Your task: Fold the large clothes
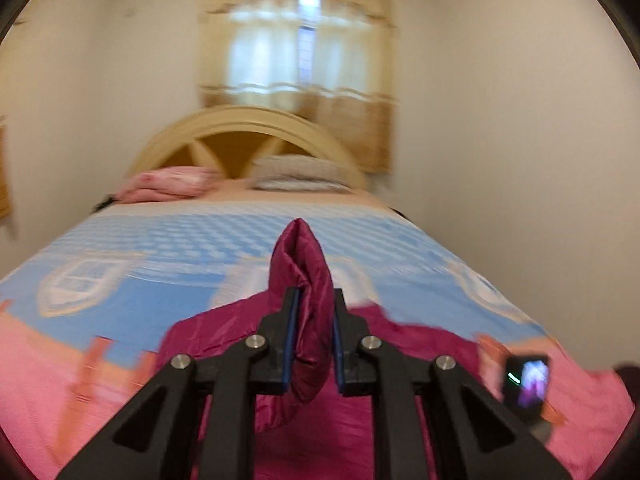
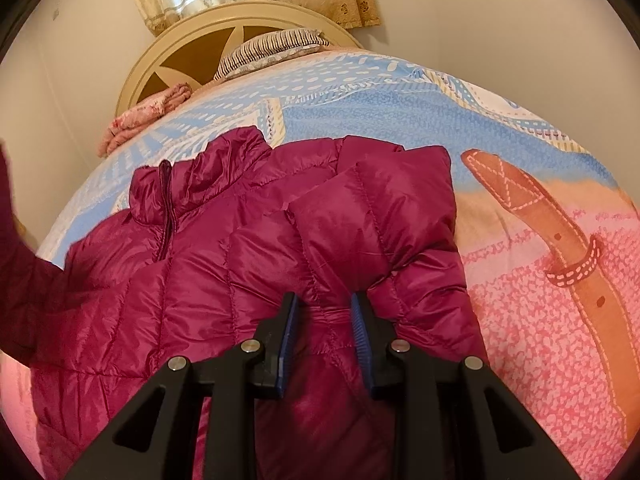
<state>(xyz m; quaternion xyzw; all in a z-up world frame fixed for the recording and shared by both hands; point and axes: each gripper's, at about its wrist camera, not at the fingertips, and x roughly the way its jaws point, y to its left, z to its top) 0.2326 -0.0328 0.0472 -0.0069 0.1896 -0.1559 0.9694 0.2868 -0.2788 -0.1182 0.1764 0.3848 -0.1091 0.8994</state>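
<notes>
Bed (image 2: 520, 280) bears jacket (image 2: 240, 260); left tool (image 1: 314, 300) pinches it.

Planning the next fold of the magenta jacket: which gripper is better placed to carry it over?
Left. The left gripper already clamps a raised fold of the jacket; the right gripper merely rests open over it.
</notes>
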